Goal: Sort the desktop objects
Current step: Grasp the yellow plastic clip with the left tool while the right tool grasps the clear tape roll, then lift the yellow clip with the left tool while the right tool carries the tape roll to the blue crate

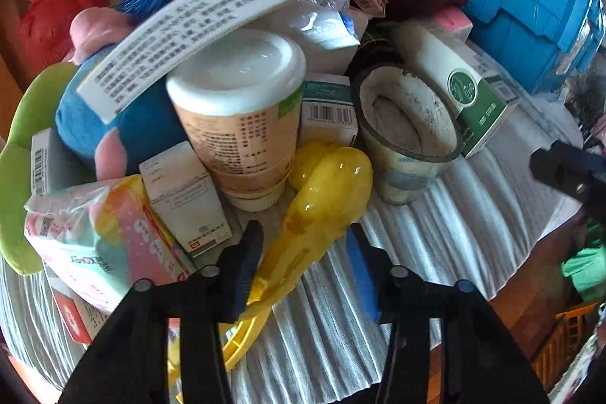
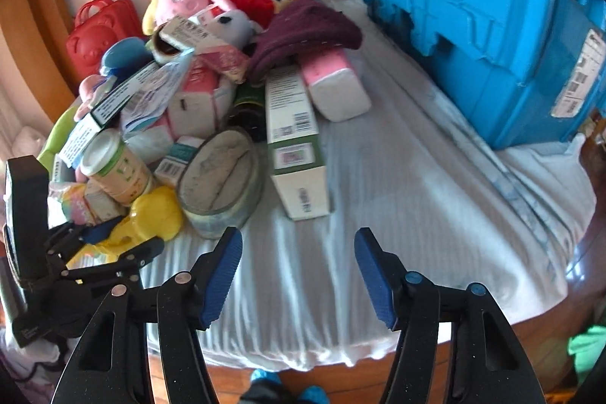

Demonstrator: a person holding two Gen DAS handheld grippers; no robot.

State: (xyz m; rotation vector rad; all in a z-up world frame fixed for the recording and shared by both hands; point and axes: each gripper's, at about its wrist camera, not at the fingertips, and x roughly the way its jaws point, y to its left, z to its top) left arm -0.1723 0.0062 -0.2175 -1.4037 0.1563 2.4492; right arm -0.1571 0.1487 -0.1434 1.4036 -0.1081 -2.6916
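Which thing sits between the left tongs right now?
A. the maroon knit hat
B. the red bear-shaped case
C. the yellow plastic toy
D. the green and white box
C: in the left wrist view the yellow plastic toy runs down between the left tongs; the other three lie farther off.

The printed text on the long white carton atop the heap was too blurred to read, as was the label of the white-lidded jar. The blue plush toy lay mostly buried under boxes, its shape unclear. The yellow plastic toy had its lower end hidden behind the left gripper, so whether the pads pressed it could not be told. The blue crate ran off the top and right edges. The dark bottle showed only a sliver between cartons
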